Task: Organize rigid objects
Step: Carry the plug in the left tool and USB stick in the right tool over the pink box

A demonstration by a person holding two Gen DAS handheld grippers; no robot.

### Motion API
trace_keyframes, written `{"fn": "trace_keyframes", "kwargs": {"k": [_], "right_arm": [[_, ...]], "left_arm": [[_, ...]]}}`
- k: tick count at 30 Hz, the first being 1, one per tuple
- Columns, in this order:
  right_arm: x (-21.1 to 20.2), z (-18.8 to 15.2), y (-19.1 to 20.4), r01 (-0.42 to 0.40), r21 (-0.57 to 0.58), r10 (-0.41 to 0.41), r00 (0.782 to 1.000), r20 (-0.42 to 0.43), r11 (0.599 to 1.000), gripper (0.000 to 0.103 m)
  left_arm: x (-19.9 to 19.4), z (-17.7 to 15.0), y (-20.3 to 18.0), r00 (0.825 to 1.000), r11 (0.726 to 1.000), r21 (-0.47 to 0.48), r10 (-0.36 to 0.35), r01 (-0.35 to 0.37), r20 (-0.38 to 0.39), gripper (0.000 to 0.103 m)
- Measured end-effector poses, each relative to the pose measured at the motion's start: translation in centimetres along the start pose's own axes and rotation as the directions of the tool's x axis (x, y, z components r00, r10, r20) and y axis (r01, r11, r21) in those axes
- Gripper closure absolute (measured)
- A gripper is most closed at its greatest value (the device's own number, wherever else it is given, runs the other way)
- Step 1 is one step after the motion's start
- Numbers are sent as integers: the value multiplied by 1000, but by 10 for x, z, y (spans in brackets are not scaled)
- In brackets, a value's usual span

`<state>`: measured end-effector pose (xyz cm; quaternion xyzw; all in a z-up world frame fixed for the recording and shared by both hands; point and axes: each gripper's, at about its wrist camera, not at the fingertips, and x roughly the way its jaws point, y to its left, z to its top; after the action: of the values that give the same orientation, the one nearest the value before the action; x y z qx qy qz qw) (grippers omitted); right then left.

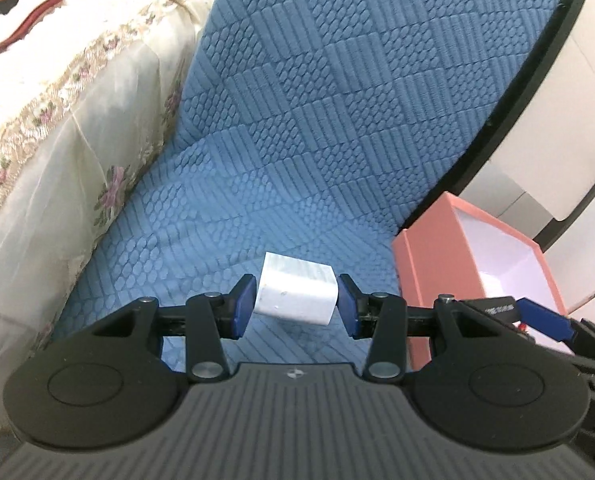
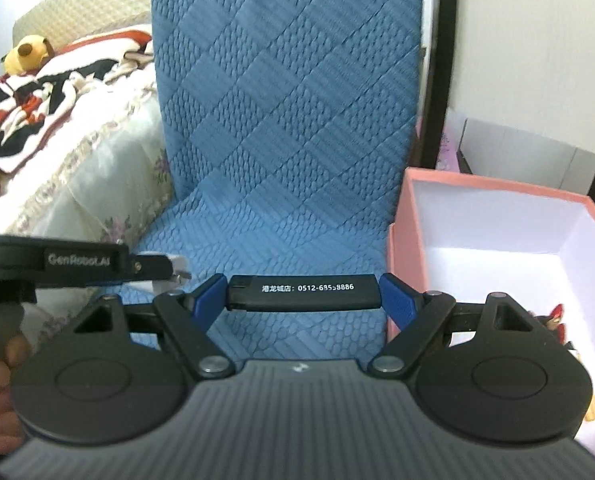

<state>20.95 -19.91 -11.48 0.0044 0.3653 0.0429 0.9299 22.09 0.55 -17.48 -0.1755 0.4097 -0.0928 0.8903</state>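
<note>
Two tools loaded, left tool (image 1: 296,303) clamping white block (image 1: 295,294), right tool (image 2: 302,294) gripping black lighter (image 2: 303,292) endwise, pink box (image 2: 497,264) just right.

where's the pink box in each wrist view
Left wrist: the pink box sits at lower right, open, beside the left gripper, which holds a white block.
Right wrist: it fills the right edge, white inside, right of the right gripper clamping a black lighter.
Shared landmark: the blue quilted cover.
</note>
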Motion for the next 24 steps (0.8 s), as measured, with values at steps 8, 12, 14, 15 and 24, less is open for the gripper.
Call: {"fn": "trace_keyframes", "kwargs": {"k": [8, 12, 14, 15, 24], "right_arm": [[-32, 15, -20, 21, 20, -22, 998, 53, 1000, 18], [-52, 22, -35, 41, 34, -44, 996, 82, 999, 18], [-62, 25, -46, 54, 41, -58, 994, 93, 998, 18], [-67, 27, -51, 61, 47, -65, 993, 99, 997, 18], [-106, 34, -97, 113, 105, -127, 982, 137, 988, 18]], "left_arm": [[-25, 8, -44, 999, 998, 55, -31, 30, 19, 53], [-34, 10, -69, 998, 995, 70, -67, 65, 23, 53], [-38, 11, -83, 996, 993, 79, -84, 82, 26, 53], [-39, 12, -90, 995, 992, 85, -94, 92, 27, 53], [-52, 13, -161, 984, 975, 140, -176, 173, 12, 53]]}}
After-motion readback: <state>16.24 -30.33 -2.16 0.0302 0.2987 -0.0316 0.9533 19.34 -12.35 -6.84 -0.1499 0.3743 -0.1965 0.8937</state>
